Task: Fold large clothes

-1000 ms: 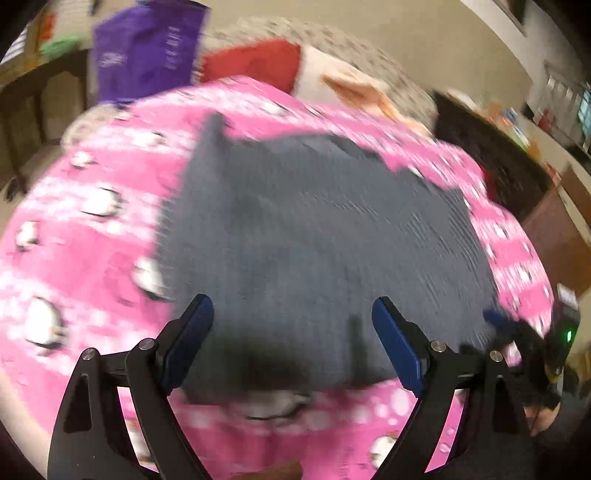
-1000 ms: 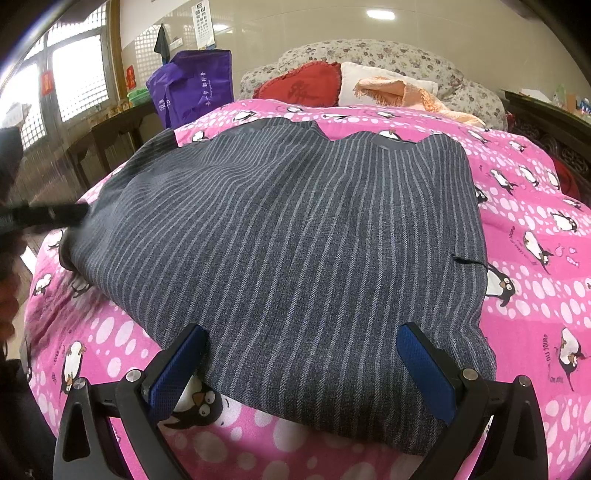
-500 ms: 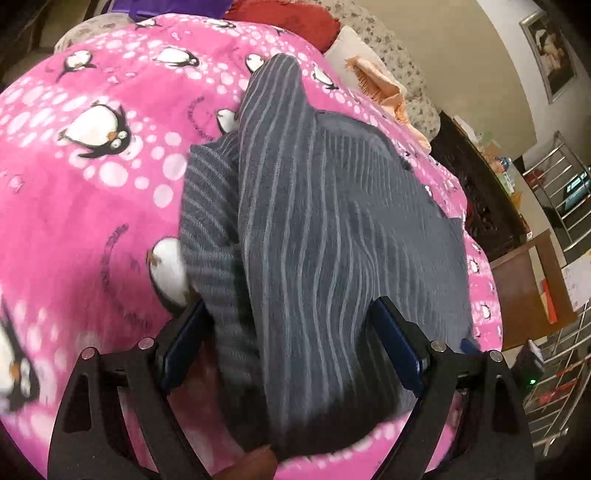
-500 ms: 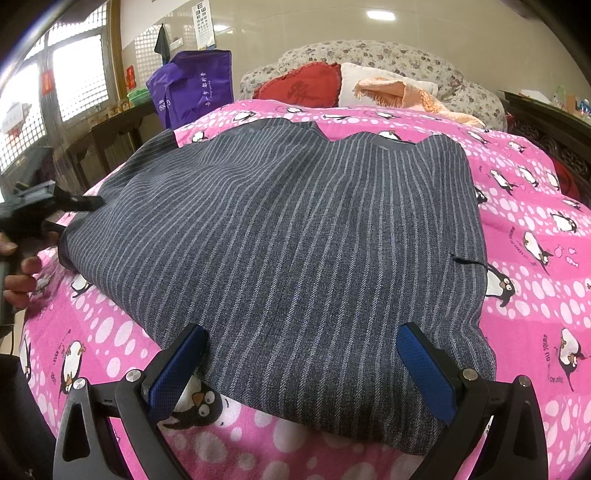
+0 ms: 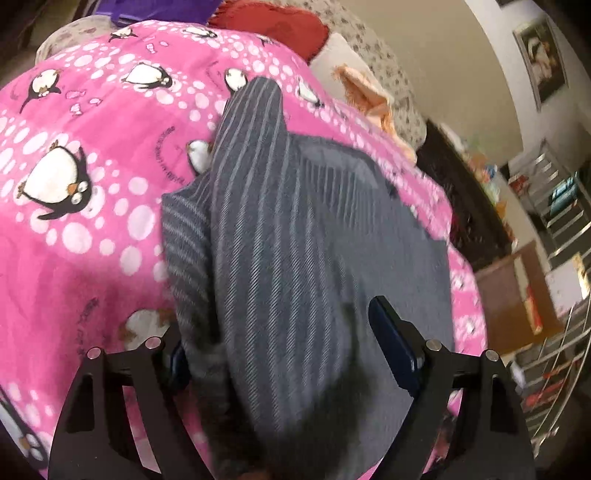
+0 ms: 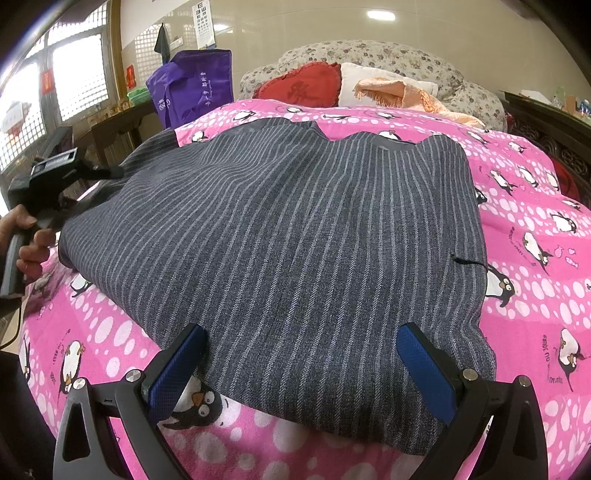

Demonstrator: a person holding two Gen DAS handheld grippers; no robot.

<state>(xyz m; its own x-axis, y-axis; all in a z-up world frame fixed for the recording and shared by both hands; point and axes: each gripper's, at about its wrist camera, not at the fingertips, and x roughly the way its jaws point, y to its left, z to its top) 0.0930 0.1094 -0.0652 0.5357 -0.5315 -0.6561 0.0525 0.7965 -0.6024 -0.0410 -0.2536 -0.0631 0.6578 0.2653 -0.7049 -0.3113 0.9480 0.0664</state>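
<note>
Grey striped garment (image 6: pixel 295 236) lies spread on the pink penguin blanket (image 6: pixel 535 258) covering the bed, neckline at the far end, hem at the near edge. Right side edge shows a small slit or tag. Its left edge is bunched and raised off the blanket.

Left hand-held gripper (image 5: pixel 291 354): blue-padded jaws spread apart, a thick fold of the garment (image 5: pixel 295 258) running up between them, one sleeve or edge ridge (image 5: pixel 255 122) pointing toward the far end of the bed. Fabric covers the left pad; right pad is clear of the cloth. Whether it pinches anything cannot be told, but the jaws stand wide. Left wrist view is motion-blurred. In the right wrist view the same left hand-held gripper (image 6: pixel 55 181) sits at the left side of the garment, held by the person's hand (image 6: pixel 26 236), tips at the bunched left edge.

Right hand-held gripper (image 6: pixel 299 365): jaws wide apart, nothing held, hovering at the near hem, both blue pads over the cloth edge, contact not clear.

Far end of bed: red heart cushion (image 6: pixel 303 86), white pillow (image 6: pixel 373 85), orange fringed cloth (image 6: pixel 406 96), floral headboard (image 6: pixel 369 55). Purple bag (image 6: pixel 192 88) far left beside the bed. Eye chart (image 6: pixel 204 22) on the far wall.
</note>
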